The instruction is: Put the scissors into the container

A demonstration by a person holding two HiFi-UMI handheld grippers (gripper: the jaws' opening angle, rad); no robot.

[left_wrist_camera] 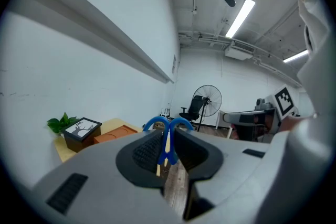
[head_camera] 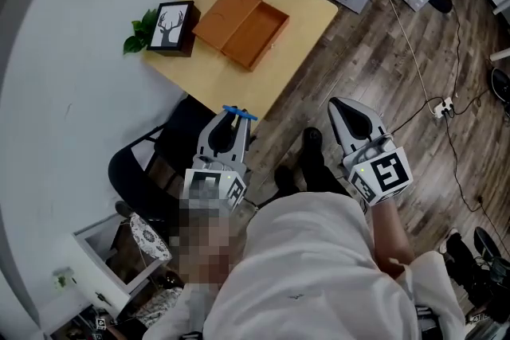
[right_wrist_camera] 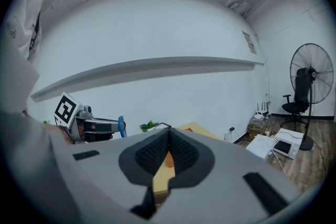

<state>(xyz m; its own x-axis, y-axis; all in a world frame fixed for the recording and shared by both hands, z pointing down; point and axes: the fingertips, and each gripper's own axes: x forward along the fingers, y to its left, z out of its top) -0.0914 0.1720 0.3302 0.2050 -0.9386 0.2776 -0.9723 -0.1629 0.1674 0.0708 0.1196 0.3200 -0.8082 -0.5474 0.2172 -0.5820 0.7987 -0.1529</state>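
Scissors with blue plastic loop handles (left_wrist_camera: 167, 131) sit clamped in the left gripper (head_camera: 229, 126). Its jaws are partly closed, with the ribbed pads pressing on the blades and the handles poking out past the tips. The right gripper (head_camera: 344, 114) has its jaws together with nothing between them. Both grippers are held in front of a person who stands well back from a light wooden table (head_camera: 231, 80).

On the table lies an orange-brown open box container (head_camera: 241, 25) with shallow halves that look bare. Just beside it are a black framed deer picture (head_camera: 171, 26) and a green leafy plant (head_camera: 137, 36).

The step in hand is likely carrying the scissors to the container. To do it well, keep the grip firm, bring the handles over one bare half and lower them close to its floor. Open the jaws only then, and stay clear of the frame.
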